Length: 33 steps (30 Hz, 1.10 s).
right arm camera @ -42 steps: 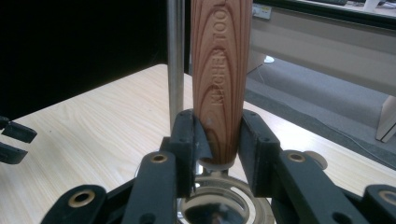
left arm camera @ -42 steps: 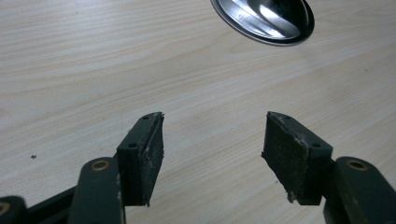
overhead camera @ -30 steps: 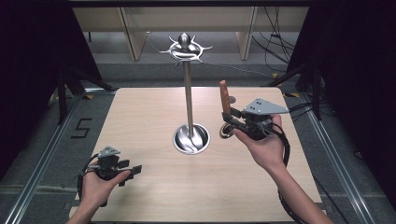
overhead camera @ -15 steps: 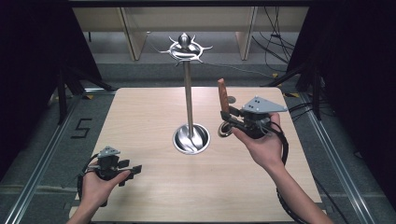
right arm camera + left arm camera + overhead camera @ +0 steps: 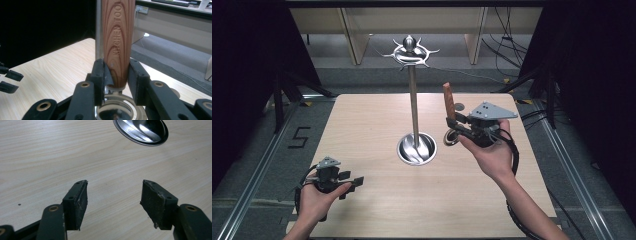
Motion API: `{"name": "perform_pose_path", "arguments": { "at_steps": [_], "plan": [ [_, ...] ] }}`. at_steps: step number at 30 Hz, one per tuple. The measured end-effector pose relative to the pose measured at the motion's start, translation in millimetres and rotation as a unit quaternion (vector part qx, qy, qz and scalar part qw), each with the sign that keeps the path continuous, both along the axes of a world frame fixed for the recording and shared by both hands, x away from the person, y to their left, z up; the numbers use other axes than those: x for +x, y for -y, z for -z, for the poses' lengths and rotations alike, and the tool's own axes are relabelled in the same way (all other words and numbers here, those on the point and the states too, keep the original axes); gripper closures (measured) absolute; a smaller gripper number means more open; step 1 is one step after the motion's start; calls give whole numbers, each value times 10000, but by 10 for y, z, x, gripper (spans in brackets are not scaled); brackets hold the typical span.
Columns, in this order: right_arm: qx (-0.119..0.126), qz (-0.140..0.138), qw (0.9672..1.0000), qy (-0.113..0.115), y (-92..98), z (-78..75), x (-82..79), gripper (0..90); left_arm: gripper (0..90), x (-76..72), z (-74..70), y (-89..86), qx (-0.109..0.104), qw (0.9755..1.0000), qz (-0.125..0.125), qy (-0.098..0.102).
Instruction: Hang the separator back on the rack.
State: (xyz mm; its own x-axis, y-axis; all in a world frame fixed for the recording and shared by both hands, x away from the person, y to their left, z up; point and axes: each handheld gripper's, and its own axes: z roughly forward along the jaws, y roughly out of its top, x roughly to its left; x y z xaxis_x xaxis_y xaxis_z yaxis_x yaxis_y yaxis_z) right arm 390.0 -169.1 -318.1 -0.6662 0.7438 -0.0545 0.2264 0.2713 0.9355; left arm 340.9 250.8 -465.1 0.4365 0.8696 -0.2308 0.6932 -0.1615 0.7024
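Right hand-held gripper [image 5: 116, 80] clamped on wooden handle [image 5: 117, 42], centre frame; left hand-held gripper [image 5: 112, 202] wide open, empty. Stiff, light, likely top-heavy; best gripped mid-handle.

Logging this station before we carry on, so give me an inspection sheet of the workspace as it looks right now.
Surface: light wooden table, bare apart from the stand.
Job's things: wooden-handled kitchen tool held upright, metal end down; steel hanging stand with round base and hooked crown, nothing hung.
Clutter: nothing seen.
Grippers: right gripper shut on the tool's handle; left gripper open, empty, low over the table.
Cables: black cable along the right forearm; loose cables on the floor behind.
Surroundings: black curtains, floor rails.
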Motion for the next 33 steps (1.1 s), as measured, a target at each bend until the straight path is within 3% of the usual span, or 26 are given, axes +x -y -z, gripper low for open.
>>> {"name": "perform_pose_path", "arguments": {
  "at_steps": [8,9,10,14,20,23,25,33],
  "plan": [
    [38,-48,10000,41,-16,-38,16,697,372,0,0,1,10,10000,-9,3],
    [83,-13,10000,31,-23,-38,13,696,372,0,-12,-24,137,9998,126,-44],
    [27,7,10000,74,-21,-46,17,697,372,-1,-2,2,-2,10000,9,2],
    [95,-28,9999,24,-38,-66,17,696,372,1,-3,-1,23,10000,-16,12],
    [124,-40,9998,142,-45,-104,36,696,372,-2,-7,0,-5,10000,-27,29],
    [183,-41,9998,57,-57,-120,29,697,372,-5,-10,0,7,10000,-10,37],
    [158,-42,9998,90,-58,-133,38,696,372,-4,-21,-25,148,9998,118,2],
    [219,-67,9997,110,-114,-194,54,697,372,-3,-22,-22,150,9998,134,-15]
  ]
}}
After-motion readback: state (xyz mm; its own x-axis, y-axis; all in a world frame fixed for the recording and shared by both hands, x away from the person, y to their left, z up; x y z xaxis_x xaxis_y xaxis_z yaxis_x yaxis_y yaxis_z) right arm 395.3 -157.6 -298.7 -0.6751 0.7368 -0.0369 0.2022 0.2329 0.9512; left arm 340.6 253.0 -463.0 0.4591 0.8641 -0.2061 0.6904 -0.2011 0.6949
